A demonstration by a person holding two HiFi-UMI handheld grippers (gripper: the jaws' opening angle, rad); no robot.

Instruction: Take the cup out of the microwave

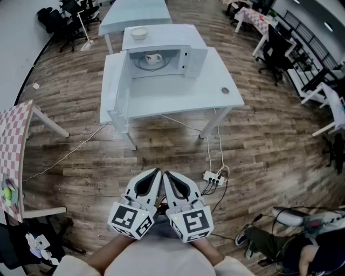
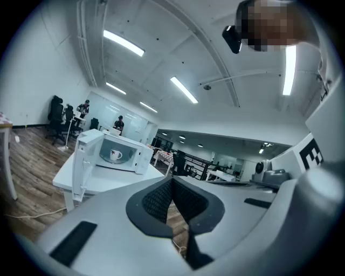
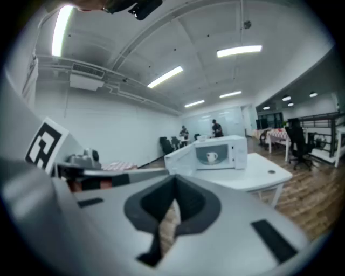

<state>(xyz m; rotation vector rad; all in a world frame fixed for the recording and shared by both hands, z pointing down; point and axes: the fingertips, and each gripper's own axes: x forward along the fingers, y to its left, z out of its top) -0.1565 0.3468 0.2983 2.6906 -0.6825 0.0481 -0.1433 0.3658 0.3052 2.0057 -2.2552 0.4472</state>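
We count one microwave (image 1: pixel 172 39), one cup (image 1: pixel 153 57), one bowl (image 1: pixel 139 33), one power strip (image 1: pixel 214 177), one near counter (image 1: pixel 178 92) and one far counter (image 1: pixel 135 13). We count two grippers, the left gripper (image 1: pixel 157 172) and the right gripper (image 1: pixel 167 175), each with two jaws.

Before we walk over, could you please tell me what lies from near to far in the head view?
The left gripper and right gripper side by side → power strip on the floor → white table → cup inside the open microwave → bowl on the microwave's top → second table.
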